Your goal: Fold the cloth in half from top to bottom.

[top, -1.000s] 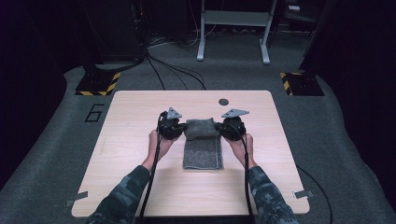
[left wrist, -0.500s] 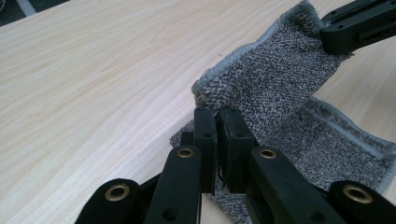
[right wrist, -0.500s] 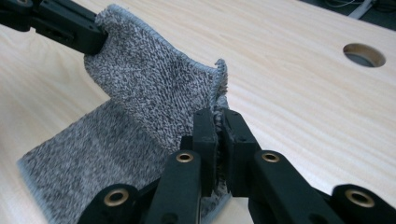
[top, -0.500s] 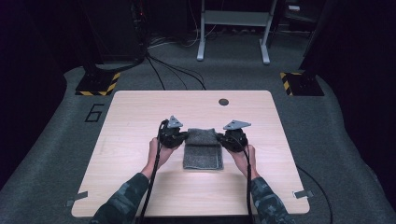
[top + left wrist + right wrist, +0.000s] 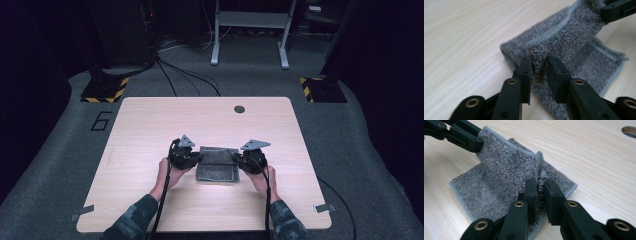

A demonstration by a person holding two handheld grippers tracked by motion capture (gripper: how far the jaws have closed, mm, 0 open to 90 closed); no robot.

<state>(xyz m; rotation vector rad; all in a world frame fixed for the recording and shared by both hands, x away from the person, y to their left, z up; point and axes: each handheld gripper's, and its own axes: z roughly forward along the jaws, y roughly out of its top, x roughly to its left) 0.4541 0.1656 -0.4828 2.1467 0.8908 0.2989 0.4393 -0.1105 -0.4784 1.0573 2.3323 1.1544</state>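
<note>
- Gripping opposite corners of a small grey terry-cloth towel with a pale stitched hem point(image 5: 217, 165), the left gripper point(image 5: 192, 159) and the right gripper point(image 5: 240, 161) hold it near the middle of the pale wooden table point(image 5: 150, 125), a little toward the person's side.
- In the left gripper view the two black jaws stand narrow, with a bunched fold of the towel point(image 5: 574, 42) pinched between them; the right gripper view shows that pair just as narrow, clamped on the hemmed edge of the towel point(image 5: 506, 167).
- The cloth looks light, soft and limp: it sags between the two holds and drapes back onto the lower layer, so it will likely follow the grippers without resistance but keep no shape of its own.
- The pile should give good friction, so slipping seems unlikely; the hem corners are the firmest places to hold, since a pinch in mid-cloth would only gather a loose bunch.
- From the high view the grippers and the hands cover the towel's side edges, so I cannot tell how many layers lie underneath.
- How many layers each pair of jaws has caught is hidden by the jaws themselves.
- A small dark round hole point(image 5: 239, 109) sits near the table's far edge, well apart from the towel.
</note>
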